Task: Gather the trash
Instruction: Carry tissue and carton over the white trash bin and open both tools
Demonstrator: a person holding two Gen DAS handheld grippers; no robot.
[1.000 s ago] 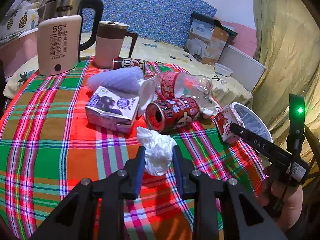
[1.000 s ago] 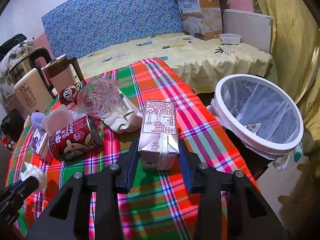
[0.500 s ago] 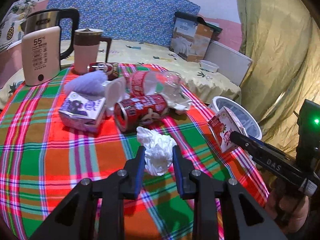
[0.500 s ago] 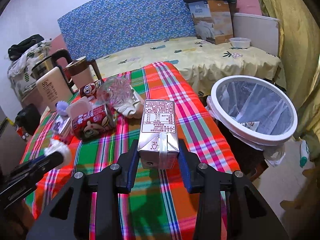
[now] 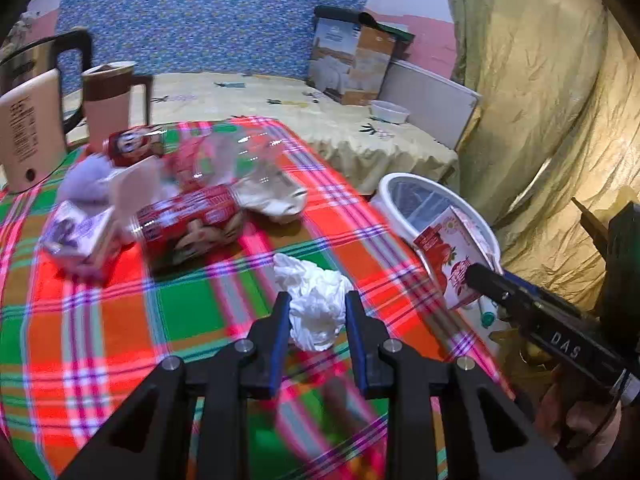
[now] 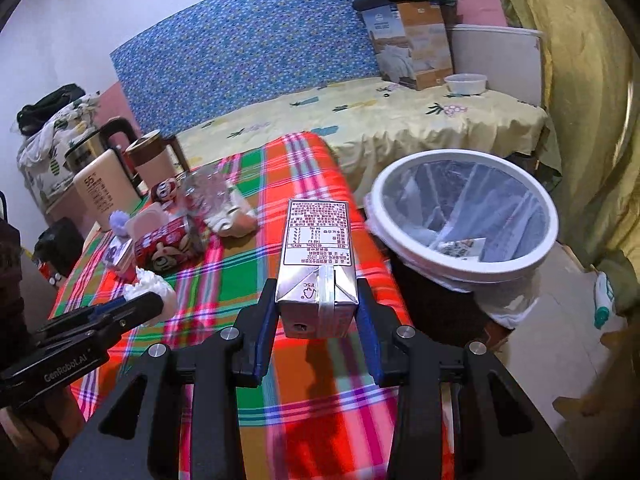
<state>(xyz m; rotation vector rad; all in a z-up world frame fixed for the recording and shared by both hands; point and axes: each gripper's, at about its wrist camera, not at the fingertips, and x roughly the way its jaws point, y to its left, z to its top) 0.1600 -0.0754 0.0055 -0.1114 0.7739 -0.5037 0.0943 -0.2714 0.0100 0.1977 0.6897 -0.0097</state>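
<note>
My left gripper (image 5: 314, 308) is shut on a crumpled white tissue (image 5: 316, 304), held above the plaid tablecloth (image 5: 120, 320). My right gripper (image 6: 318, 300) is shut on a small silver drink carton (image 6: 318, 256), lifted near the table's right edge. In the left wrist view that carton (image 5: 452, 256) shows its red side in front of the white-rimmed trash bin (image 5: 404, 184). The bin (image 6: 464, 268), lined with a clear bag, stands on the floor just right of the table and holds a few scraps.
Left on the table lie a red can (image 5: 188, 220), a crushed clear bottle (image 5: 236, 160), a purple carton (image 5: 76, 236), another small red can (image 5: 132, 144), a kettle (image 5: 28, 128) and a brown-lidded jug (image 5: 108, 100). A bed (image 6: 360, 120) stands behind, a curtain (image 5: 540, 120) on the right.
Both grippers have carried their loads to the right toward the bin, and a little upward. The table litter has slid left in both views. Neither grip has changed.
</note>
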